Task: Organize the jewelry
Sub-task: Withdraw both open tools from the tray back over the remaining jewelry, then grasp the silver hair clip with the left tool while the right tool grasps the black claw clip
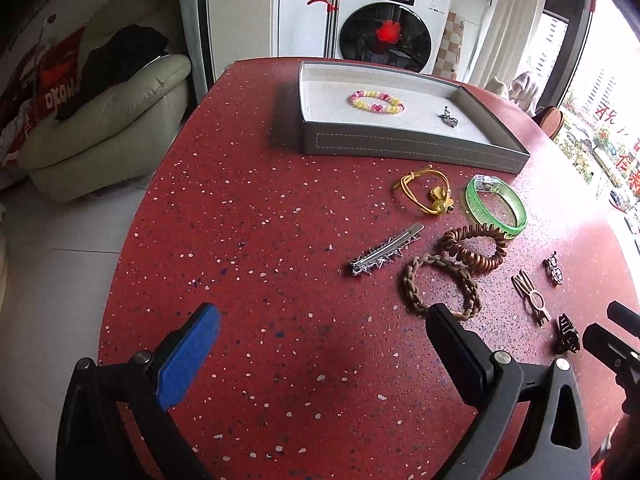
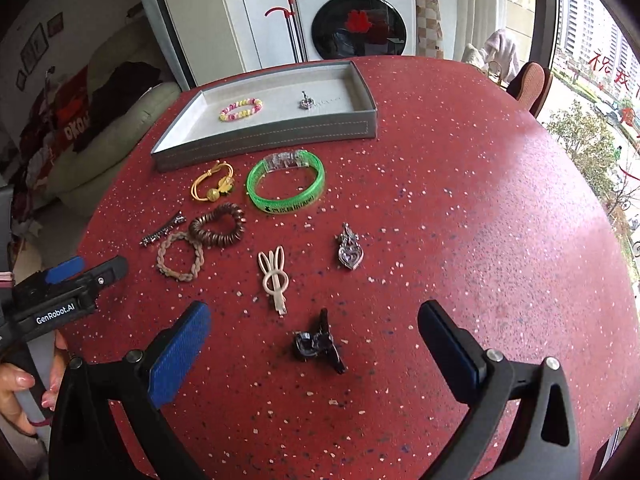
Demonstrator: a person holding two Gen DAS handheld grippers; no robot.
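A grey tray (image 2: pixel 272 136) (image 1: pixel 400 146) at the table's far side holds a pink-yellow bead bracelet (image 2: pixel 241 109) (image 1: pixel 376 102) and a small silver pendant (image 2: pixel 306 101) (image 1: pixel 449 117). In front of it lie a yellow hair tie (image 2: pixel 212 186), a green bangle (image 2: pixel 285 188), a brown coil tie (image 2: pixel 217 225), a braided tie (image 2: pixel 180 257), a silver clip (image 1: pixel 384 251), a cream clip (image 2: pixel 273 274), a heart pendant (image 2: pixel 349 247) and a dark claw clip (image 2: pixel 319 343). My right gripper (image 2: pixel 316 344) is open around the claw clip. My left gripper (image 1: pixel 320 344) is open over bare table.
The round red speckled table (image 2: pixel 460 220) drops off at its left edge (image 1: pixel 132 240). A pale sofa (image 1: pixel 112 120) with clothes stands left, a washing machine (image 2: pixel 352 12) behind, and a chair (image 2: pixel 532 80) by the window. A hand (image 2: pixel 16 384) holds the left gripper's handle.
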